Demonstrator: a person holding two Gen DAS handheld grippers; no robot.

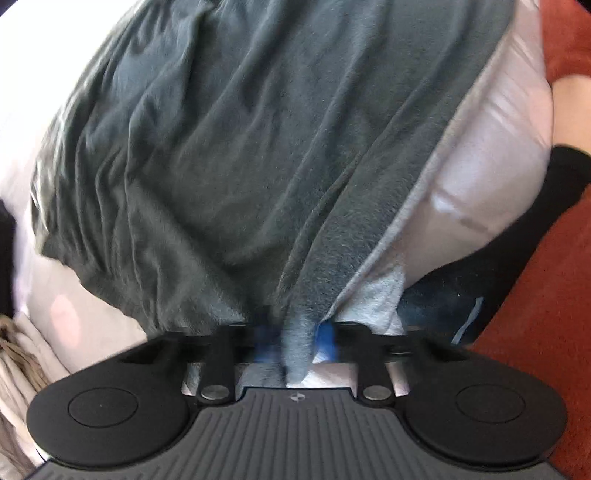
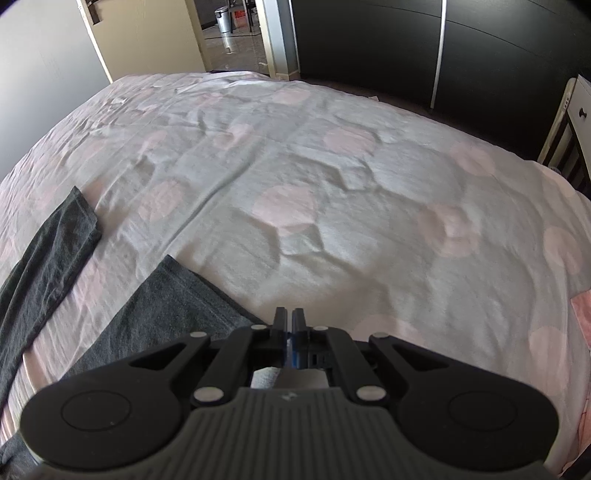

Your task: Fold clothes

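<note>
A dark grey garment [image 1: 229, 155] lies spread and wrinkled over the bed. My left gripper [image 1: 295, 339] is shut on a bunched edge of it, the cloth pinched between the blue pads and pulled taut toward the camera. In the right wrist view the same grey garment [image 2: 166, 306] shows as two long flat parts at the left, one running under the gripper body. My right gripper [image 2: 289, 328] has its fingers closed together just above the bed; no cloth shows between the tips, though the garment's edge lies right beside and beneath them.
The bed sheet [image 2: 332, 192] is pale with pink dots and creased. A red floor [image 1: 546, 369] and a person's leg in a black sock [image 1: 535, 221] are at the right. A dark wardrobe [image 2: 406, 48], a white drawer unit [image 2: 576, 122] and an open doorway [image 2: 232, 33] stand beyond the bed.
</note>
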